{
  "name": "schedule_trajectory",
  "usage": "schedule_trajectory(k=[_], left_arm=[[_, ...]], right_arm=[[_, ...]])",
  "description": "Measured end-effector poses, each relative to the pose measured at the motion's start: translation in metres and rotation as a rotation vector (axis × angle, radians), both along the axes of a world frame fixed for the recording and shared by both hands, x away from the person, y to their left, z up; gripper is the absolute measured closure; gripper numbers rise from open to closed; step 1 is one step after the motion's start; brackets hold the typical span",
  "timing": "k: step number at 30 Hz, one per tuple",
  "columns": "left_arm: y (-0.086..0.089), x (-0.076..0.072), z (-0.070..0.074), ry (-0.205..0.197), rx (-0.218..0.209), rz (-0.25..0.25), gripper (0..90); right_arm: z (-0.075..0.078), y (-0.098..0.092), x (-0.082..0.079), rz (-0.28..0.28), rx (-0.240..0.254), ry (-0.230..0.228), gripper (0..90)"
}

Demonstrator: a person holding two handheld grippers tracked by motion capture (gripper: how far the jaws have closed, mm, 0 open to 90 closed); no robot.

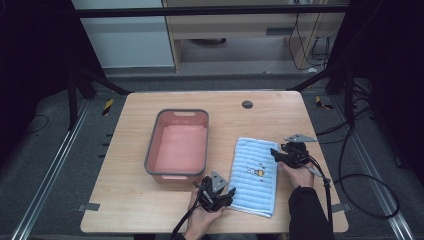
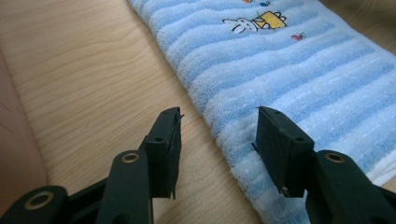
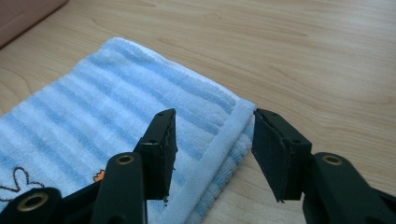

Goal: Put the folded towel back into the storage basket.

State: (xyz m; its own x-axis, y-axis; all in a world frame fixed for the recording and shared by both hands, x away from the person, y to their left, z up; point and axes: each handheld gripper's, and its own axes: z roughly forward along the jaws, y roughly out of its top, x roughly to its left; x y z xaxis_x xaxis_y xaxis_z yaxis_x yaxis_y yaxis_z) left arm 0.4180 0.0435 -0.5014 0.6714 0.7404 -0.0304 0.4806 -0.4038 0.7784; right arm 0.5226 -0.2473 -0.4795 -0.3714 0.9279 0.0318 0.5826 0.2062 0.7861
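towel [image 1: 255,176] flat on table [image 1: 130,200], basin [image 1: 178,144] just left of it, both apart

Lab or recording rig, not home. Wood table [image 1: 150,200] centre frame on grey carpet, floor rails [image 1: 47,175] at left and right, hazard tape [image 1: 107,106] upper left, loose cables [image 1: 367,185] right, black frame bar [image 1: 210,11] across top, dark curtained sides.
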Motion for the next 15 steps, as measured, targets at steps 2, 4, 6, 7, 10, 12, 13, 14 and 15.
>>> schedule_trajectory(k=[2, 4, 6, 7, 10, 12, 13, 14, 15], left_arm=[[-0.001, 0.0, -0.001, 0.0, 0.004, 0.002, 49.5], [-0.002, -0.001, -0.002, -0.005, 0.01, 0.005, 49.4], [-0.002, -0.001, -0.002, -0.003, 0.022, 0.007, 49.4], [-0.003, -0.001, -0.002, -0.002, 0.022, 0.007, 49.4], [-0.003, -0.001, -0.003, 0.001, 0.026, 0.008, 49.5], [-0.004, -0.001, -0.003, 0.006, 0.022, 0.012, 50.2], [-0.004, -0.001, -0.004, 0.01, 0.017, 0.014, 50.6], [-0.004, -0.001, -0.004, 0.017, 0.017, 0.015, 51.1], [-0.004, 0.0, -0.003, 0.024, 0.014, 0.014, 51.8]], right_arm=[[-0.003, 0.001, 0.001, -0.001, 0.002, 0.008, 50.1], [-0.007, 0.0, 0.002, -0.01, 0.014, 0.009, 50.5], [-0.01, -0.001, 0.002, -0.016, 0.009, 0.025, 50.5], [-0.012, -0.002, 0.002, -0.02, 0.014, 0.031, 50.7], [-0.014, -0.003, 0.003, -0.025, 0.028, 0.034, 51.0], [-0.017, -0.004, 0.004, -0.026, 0.033, 0.05, 51.1], [-0.018, -0.003, 0.005, -0.022, 0.029, 0.05, 51.1], [-0.019, -0.003, 0.005, -0.02, 0.032, 0.056, 51.2], [-0.02, -0.002, 0.005, -0.02, 0.027, 0.061, 51.3]])
